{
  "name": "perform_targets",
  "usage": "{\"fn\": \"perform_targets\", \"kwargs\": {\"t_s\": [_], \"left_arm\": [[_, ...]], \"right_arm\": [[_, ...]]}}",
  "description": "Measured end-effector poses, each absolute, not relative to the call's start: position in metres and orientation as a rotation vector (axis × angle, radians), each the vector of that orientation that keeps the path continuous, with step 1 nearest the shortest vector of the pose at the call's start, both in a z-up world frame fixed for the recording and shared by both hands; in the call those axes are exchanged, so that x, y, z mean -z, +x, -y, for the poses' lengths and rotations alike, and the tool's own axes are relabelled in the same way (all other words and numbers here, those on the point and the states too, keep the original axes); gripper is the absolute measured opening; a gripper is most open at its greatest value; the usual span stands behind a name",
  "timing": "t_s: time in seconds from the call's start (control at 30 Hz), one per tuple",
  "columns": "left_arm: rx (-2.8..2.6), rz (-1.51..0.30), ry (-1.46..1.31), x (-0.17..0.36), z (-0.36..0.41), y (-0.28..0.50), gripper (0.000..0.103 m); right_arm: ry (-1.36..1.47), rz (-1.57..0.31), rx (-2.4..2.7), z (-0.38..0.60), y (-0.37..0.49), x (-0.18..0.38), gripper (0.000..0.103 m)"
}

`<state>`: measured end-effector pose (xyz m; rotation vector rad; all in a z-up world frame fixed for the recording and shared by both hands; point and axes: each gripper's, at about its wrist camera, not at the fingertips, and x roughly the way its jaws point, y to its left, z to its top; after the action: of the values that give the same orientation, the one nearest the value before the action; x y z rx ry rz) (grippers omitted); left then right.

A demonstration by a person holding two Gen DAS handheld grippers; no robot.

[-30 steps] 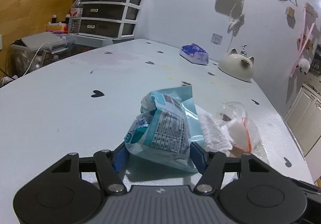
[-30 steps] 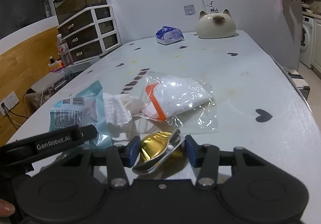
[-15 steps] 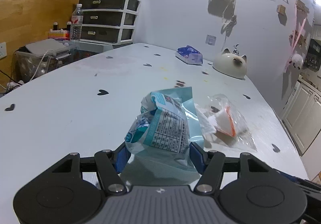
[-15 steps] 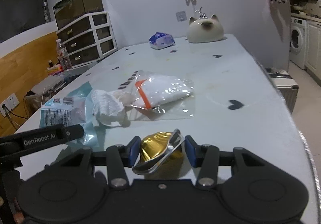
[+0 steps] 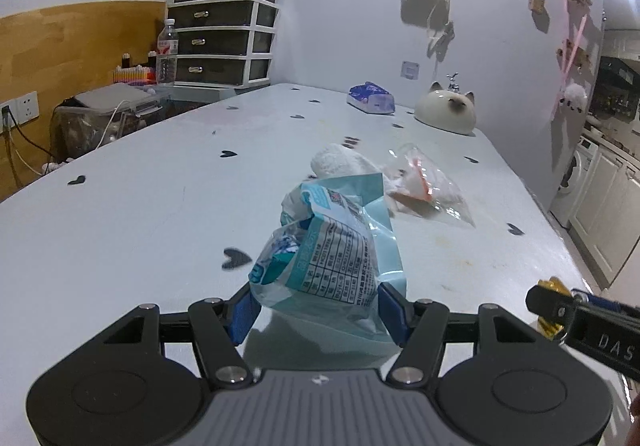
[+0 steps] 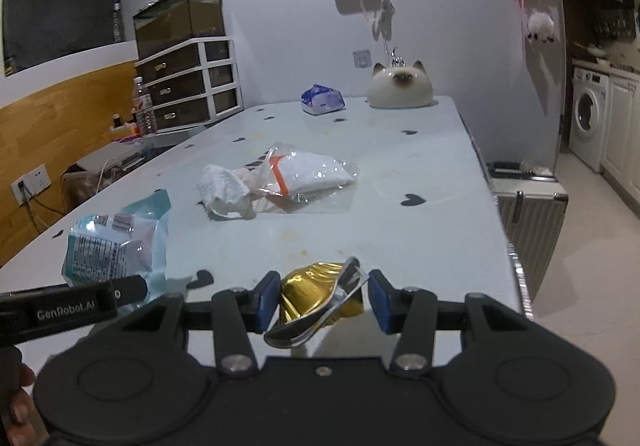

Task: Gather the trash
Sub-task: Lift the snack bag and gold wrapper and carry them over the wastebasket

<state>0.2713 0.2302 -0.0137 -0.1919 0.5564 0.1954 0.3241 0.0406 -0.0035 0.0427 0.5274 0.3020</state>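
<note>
Gold foil glints between the blue pads of your right gripper [image 6: 322, 300], which pinches a crumpled gold wrapper [image 6: 316, 288] together with a bent clear plastic lid, held above the near edge of the white heart-dotted table [image 6: 420, 238]. Your left gripper [image 5: 318, 306] is pressed onto the lower end of a light-blue printed snack bag [image 5: 332, 246], which is lifted clear of the tabletop and casts a shadow beneath. By the look of it, two pieces are in hand and the collection is roughly half done: a crumpled white tissue [image 6: 224, 188] lies on the table touching a clear zip bag with an orange strip [image 6: 312, 176], both farther along the surface and well apart from either gripper. No bin shows in either view, so you cannot tell where the held pieces are bound. A blue tissue pack [image 6: 322, 98] and a cat-shaped ceramic ornament [image 6: 400, 86] stand at the far end, seemingly not trash.
</note>
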Motion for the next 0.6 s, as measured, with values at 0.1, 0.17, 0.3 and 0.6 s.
{"fn": "perform_targets", "kwargs": {"t_s": [0.1, 0.17, 0.3, 0.6], "left_arm": [[-0.190, -0.541, -0.178, 0.008, -0.220, 0.254, 0.063], [-0.182, -0.531, -0.166, 0.003, -0.213, 0.244, 0.063], [-0.179, -0.508, -0.129, -0.006, -0.195, 0.223, 0.063], [-0.157, -0.478, -0.113, -0.014, -0.158, 0.186, 0.063]], "right_arm": [[0.028, -0.508, -0.306, -0.030, 0.308, -0.004, 0.049], [0.028, -0.502, -0.309, -0.023, 0.299, -0.008, 0.049], [0.025, -0.481, -0.304, -0.005, 0.279, -0.016, 0.049], [0.005, -0.449, -0.275, 0.042, 0.239, -0.027, 0.049]]}}
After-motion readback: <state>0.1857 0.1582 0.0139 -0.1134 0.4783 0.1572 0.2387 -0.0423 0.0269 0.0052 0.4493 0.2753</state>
